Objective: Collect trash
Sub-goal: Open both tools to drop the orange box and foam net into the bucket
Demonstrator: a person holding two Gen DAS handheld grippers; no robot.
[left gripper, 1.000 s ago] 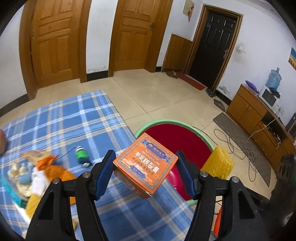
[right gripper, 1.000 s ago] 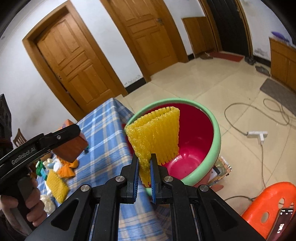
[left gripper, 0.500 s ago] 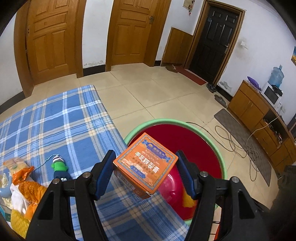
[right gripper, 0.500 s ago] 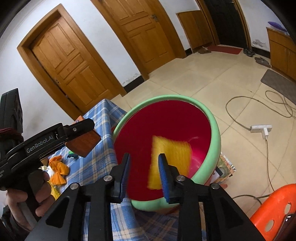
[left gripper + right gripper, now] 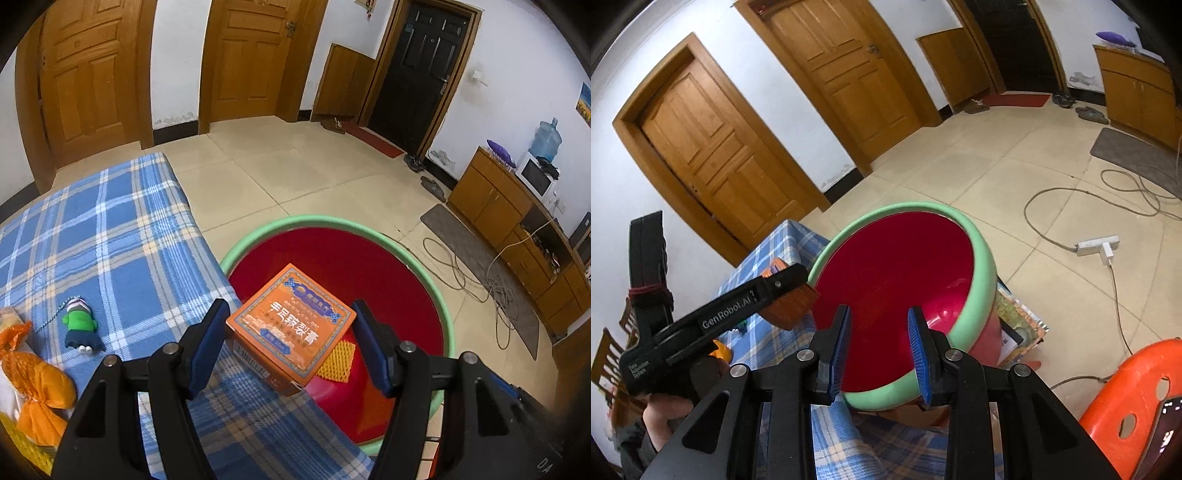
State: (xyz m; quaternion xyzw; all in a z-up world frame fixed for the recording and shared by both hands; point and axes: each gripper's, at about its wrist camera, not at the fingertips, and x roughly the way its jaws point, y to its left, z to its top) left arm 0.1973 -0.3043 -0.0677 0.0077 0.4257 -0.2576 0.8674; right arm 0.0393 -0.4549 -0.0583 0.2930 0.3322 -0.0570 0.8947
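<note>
My left gripper (image 5: 290,341) is shut on an orange box (image 5: 291,326) with blue trim and holds it over the near rim of a red basin with a green rim (image 5: 388,236). A yellow foam net (image 5: 338,360) lies in the basin's bottom. My right gripper (image 5: 879,350) is open and empty above the basin (image 5: 982,258). The left gripper with the box (image 5: 788,306) shows at the left of the right wrist view.
A blue plaid cloth (image 5: 110,240) covers the table, with a green toy keychain (image 5: 79,325) and orange wrappers (image 5: 33,384) at its left. An orange plastic stool (image 5: 1137,398) stands at the right. Cables and a power strip (image 5: 1097,247) lie on the tiled floor.
My right gripper opened and dropped the yellow foam net into the basin. My left gripper carried the orange box from over the cloth to over the basin's rim.
</note>
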